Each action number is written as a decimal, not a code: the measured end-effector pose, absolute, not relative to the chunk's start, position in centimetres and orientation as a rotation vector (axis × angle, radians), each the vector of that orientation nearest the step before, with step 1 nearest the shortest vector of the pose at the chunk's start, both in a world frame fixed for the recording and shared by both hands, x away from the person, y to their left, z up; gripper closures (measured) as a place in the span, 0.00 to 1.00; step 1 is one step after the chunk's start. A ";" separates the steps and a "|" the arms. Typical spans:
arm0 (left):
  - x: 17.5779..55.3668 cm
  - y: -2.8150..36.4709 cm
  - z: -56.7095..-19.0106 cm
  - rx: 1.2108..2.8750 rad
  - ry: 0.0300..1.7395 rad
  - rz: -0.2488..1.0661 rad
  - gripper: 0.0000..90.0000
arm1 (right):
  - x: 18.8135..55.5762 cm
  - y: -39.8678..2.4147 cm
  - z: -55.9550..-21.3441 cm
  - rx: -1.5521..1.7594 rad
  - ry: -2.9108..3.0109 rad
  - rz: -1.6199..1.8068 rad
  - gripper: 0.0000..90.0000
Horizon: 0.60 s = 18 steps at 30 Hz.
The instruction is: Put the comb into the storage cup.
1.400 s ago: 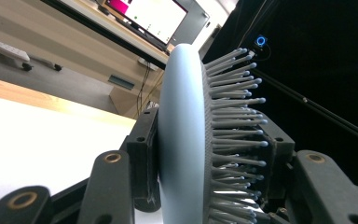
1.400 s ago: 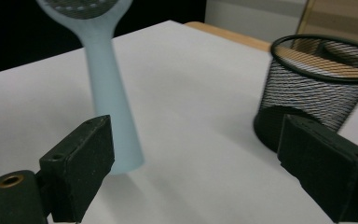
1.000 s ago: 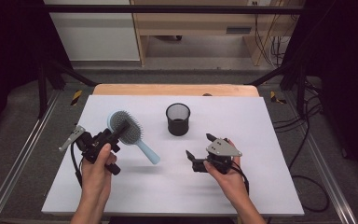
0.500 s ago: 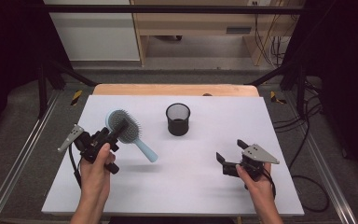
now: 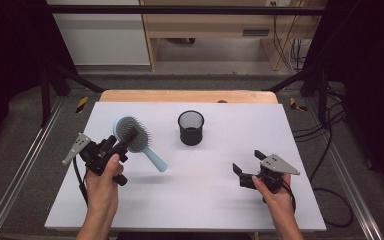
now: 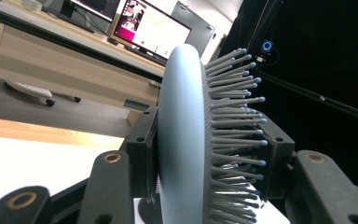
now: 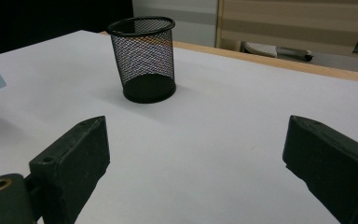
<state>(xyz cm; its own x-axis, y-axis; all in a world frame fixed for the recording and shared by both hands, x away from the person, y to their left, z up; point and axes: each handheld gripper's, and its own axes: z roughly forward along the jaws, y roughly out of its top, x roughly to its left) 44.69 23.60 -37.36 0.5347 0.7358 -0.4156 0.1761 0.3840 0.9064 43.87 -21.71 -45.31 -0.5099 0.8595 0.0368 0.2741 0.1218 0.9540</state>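
Right gripper point(image 5: 246, 169) has slid to the lower right, jaws wide apart, empty. On the white table point(image 5: 300, 130), one mesh cup point(image 5: 191, 128) stands at centre. Left gripper point(image 5: 121, 145) clamps one pale-blue brush point(image 5: 133, 134) by its head, raised, handle slanting toward lower right, dark bristles showing.

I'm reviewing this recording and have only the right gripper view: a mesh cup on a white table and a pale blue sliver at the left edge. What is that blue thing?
Observer: It's the handle end of a light blue hairbrush, seen whole in the high view.
Operator: Is it lying on the table?
Observer: No. The left gripper holds it in the air, with its shadow on the table below.
Operator: Where is it gripped?
Observer: At the round head: in the left gripper view one side presses the smooth back, the other the bristles.
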 end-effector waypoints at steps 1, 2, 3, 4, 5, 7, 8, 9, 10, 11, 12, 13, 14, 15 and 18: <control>44.8 23.5 -37.3 1.154 0.978 0.440 0.56 | 43.8 -21.7 -45.3 1.094 1.863 1.401 0.08; 45.0 23.4 -37.2 1.154 0.980 0.439 0.56 | 43.8 -21.7 -45.3 1.094 1.862 1.401 0.08; 45.2 23.3 -37.0 1.154 0.977 0.434 0.56 | 43.8 -21.7 -45.3 1.096 1.861 1.403 0.08; 45.4 23.2 -36.7 1.151 0.975 0.433 0.56 | 43.8 -21.7 -45.3 1.095 1.858 1.404 0.08; 45.6 23.1 -36.4 1.149 0.970 0.436 0.56 | 43.8 -21.7 -45.2 1.097 1.854 1.408 0.08; 46.2 22.7 -35.6 1.156 0.962 0.450 0.56 | 43.7 -21.7 -45.2 1.092 1.857 1.407 0.08; 46.5 22.5 -35.1 1.166 0.957 0.458 0.56 | 43.7 -21.7 -45.2 1.087 1.860 1.405 0.08; 46.8 22.3 -34.6 1.180 0.952 0.469 0.56 | 43.7 -21.7 -45.2 1.091 1.858 1.409 0.08; 47.2 22.1 -34.1 1.195 0.948 0.479 0.56 | 43.6 -21.7 -45.2 1.094 1.860 1.410 0.08; 47.5 21.8 -33.5 1.208 0.945 0.486 0.56 | 43.7 -21.7 -45.3 1.102 1.855 1.415 0.08; 47.9 21.5 -33.0 1.224 0.939 0.496 0.56 | 43.7 -21.7 -45.5 1.115 1.853 1.422 0.08; 48.3 21.2 -32.5 1.240 0.932 0.510 0.56 | 43.7 -21.6 -45.6 1.130 1.851 1.429 0.08; 48.6 20.8 -32.0 1.257 0.928 0.525 0.56 | 43.7 -21.6 -45.7 1.125 1.861 1.419 0.08; 49.0 20.4 -31.6 1.273 0.923 0.536 0.56 | 43.7 -21.5 -45.7 1.119 1.864 1.404 0.08; 50.3 19.3 -30.6 1.299 0.924 0.536 0.56 | 43.6 -21.5 -45.5 1.116 1.849 1.419 0.08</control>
